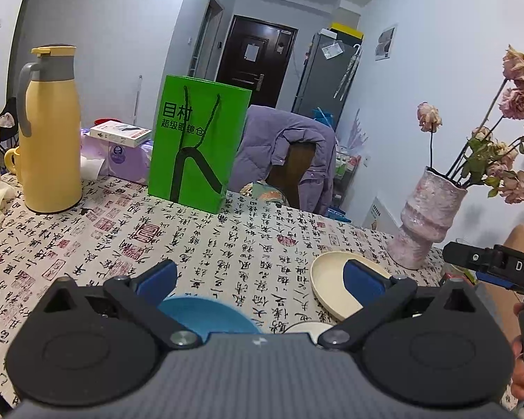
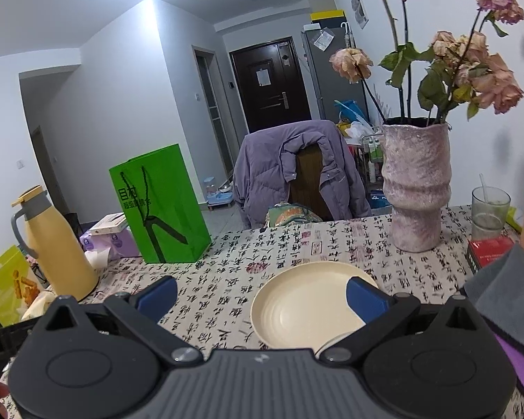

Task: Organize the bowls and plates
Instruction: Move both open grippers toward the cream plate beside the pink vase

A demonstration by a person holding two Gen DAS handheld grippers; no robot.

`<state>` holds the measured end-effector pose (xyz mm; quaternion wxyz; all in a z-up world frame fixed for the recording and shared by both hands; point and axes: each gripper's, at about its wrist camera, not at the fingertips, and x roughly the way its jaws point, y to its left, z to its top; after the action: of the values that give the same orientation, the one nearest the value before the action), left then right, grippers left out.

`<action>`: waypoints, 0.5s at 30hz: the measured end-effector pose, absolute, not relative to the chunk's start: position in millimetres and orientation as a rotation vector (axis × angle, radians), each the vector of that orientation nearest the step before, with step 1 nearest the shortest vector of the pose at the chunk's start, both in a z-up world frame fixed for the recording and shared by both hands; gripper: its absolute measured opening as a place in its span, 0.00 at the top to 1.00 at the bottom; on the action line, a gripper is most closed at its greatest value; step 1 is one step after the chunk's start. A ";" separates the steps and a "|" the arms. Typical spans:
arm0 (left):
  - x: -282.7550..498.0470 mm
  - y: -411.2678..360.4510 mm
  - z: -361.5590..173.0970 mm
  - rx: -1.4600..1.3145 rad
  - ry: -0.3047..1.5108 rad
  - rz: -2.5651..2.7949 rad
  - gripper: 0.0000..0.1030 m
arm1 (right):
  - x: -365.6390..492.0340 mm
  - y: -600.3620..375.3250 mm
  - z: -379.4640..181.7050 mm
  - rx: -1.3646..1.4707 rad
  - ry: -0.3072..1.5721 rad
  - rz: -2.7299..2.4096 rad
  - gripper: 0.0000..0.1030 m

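Note:
A cream plate [image 1: 332,284] lies on the calligraphy-print tablecloth, in front of a pink vase. In the right wrist view the same cream plate [image 2: 304,305] sits just ahead of my right gripper [image 2: 260,295], which is open with the plate's right part under its right pad. My left gripper [image 1: 260,279] is open too. A blue dish [image 1: 206,316] lies close under its left finger, partly hidden by the gripper body. A white rim [image 1: 307,328] peeks out beside it. The other gripper's black body [image 1: 489,262] shows at the right edge.
A pink vase [image 2: 415,188] with dried roses stands right of the plate. A green paper bag [image 1: 197,139] and a yellow thermos [image 1: 50,129] stand at the back left. A glass [image 2: 489,209] and a red box [image 2: 490,251] sit at the right. A chair with a purple jacket [image 2: 297,171] is behind the table.

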<state>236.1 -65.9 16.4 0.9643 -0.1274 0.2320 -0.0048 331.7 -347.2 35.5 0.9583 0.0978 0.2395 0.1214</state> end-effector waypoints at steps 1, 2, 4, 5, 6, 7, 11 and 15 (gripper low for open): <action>239.7 -67.0 16.7 -0.260 0.470 -0.007 0.00 | 337.8 -346.8 36.4 0.191 0.491 0.247 0.00; 243.5 -68.2 16.8 -0.263 0.472 -0.003 0.00 | 343.5 -346.2 37.3 0.182 0.494 0.248 0.00; 250.2 -70.6 16.5 -0.266 0.472 0.003 0.00 | 354.5 -344.9 39.1 0.162 0.495 0.245 0.00; 253.8 -72.0 16.1 -0.267 0.472 0.008 0.00 | 359.1 -344.4 40.0 0.155 0.493 0.246 0.00; 257.6 -73.3 15.4 -0.269 0.473 0.014 0.00 | 364.4 -344.5 40.7 0.150 0.487 0.249 0.00; 261.7 -74.9 14.8 -0.272 0.475 0.020 0.00 | 369.6 -345.5 40.6 0.151 0.482 0.251 0.00; 278.3 -82.9 8.1 -0.271 0.494 0.046 0.00 | 384.6 -357.3 29.7 0.190 0.469 0.256 0.00; 292.8 -98.0 -0.4 -0.247 0.520 0.065 0.00 | 400.8 -375.7 15.8 0.225 0.514 0.260 0.00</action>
<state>292.8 -98.0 -0.4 0.9584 -0.1217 0.2562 0.0322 400.8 -375.7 15.8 0.9526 0.1107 0.2528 0.1282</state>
